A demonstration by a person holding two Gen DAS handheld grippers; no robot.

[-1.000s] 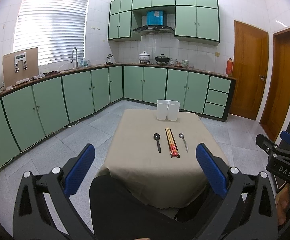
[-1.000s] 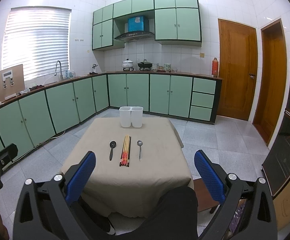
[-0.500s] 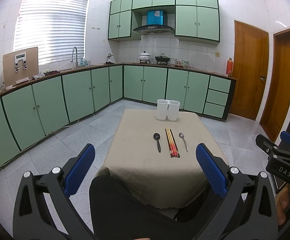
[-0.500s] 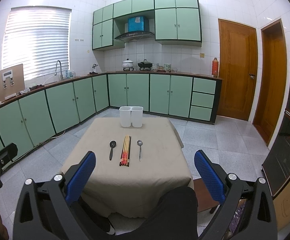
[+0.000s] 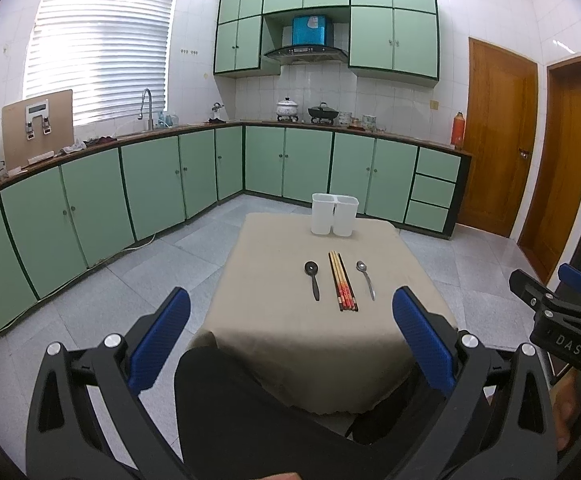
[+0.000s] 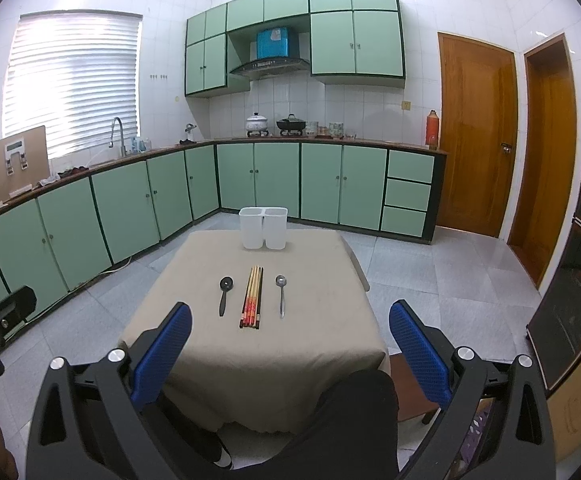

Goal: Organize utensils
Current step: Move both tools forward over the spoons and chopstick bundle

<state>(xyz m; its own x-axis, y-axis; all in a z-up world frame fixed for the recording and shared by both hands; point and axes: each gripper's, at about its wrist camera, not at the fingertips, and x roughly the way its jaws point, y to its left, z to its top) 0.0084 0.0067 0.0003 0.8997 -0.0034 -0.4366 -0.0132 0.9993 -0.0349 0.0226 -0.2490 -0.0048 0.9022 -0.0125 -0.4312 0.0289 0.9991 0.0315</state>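
Nothing is sorted yet, as far as I can judge. All the utensils lie flat on the tan-clothed table (image 5: 274,320), and the white two-compartment holder (image 5: 334,214) at its far edge appears empty from my angle, though I cannot see down into it.

From the left wrist view I count three groups in a row: a black spoon (image 5: 312,275) on the left, a bundle of chopsticks (image 5: 342,281) in the middle, and a metal spoon (image 5: 366,275) on the right. They lie near one another but apart, handles pointing toward me, bowls toward the holder.

My left gripper (image 5: 290,338) is spread wide with nothing between its blue pads, hanging short of the table's near edge. My right gripper (image 6: 290,344) is likewise released and bare, also held back from the cloth. Neither touches anything.

So I reckon the whole job is ahead: each spoon and the chopsticks need lifting and standing in a compartment. The thin, flat handles on soft cloth may be awkward to pinch, and the chopsticks could scatter if I grab them off-centre.
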